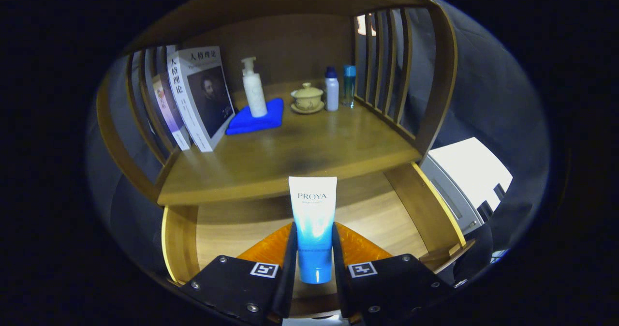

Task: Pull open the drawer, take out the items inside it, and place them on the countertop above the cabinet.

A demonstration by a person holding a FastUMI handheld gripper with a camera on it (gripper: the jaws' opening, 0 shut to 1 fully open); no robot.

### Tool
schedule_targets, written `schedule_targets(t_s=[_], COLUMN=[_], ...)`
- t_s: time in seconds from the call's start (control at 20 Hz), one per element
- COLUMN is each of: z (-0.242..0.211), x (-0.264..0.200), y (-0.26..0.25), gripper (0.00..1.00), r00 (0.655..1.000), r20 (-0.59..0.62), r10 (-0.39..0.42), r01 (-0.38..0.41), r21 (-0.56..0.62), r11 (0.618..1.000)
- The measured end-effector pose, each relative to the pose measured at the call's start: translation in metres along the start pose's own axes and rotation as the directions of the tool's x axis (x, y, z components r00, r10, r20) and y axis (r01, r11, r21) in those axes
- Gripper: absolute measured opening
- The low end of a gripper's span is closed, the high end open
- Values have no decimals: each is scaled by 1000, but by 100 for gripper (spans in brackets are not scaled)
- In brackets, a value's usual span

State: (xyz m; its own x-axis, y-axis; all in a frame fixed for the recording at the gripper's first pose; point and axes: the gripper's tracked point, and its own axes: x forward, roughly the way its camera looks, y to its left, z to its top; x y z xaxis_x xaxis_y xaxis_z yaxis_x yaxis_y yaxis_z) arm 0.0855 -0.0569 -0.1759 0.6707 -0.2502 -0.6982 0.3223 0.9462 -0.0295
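Gripper view: tool [314,260] clamps a white-and-blue plastic tube [313,224] above the open wooden drawer [232,227], below the wooden surface [290,156].

1. The gripper [313,263] is level, pointing forward and a little downward.
2. Its two fingers [289,263] run parallel, close together, one left and one right of centre.
3. Both fingers press on the tube [313,219], clamping its lower part from either side.
4. The tube stands upright between them, cap end nearest.
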Motion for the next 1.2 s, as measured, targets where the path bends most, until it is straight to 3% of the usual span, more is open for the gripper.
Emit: schedule_targets(t_s=[0.4,0.75,1.2], z=[62,99,95], x=[16,79,138], y=[22,53,77], gripper=[38,38,41], r00=[993,976,972], r20=[105,175,147], r10=[48,126,185], r01=[-45,-101,-148], r21=[-33,-145,-234], r11=[998,984,961])
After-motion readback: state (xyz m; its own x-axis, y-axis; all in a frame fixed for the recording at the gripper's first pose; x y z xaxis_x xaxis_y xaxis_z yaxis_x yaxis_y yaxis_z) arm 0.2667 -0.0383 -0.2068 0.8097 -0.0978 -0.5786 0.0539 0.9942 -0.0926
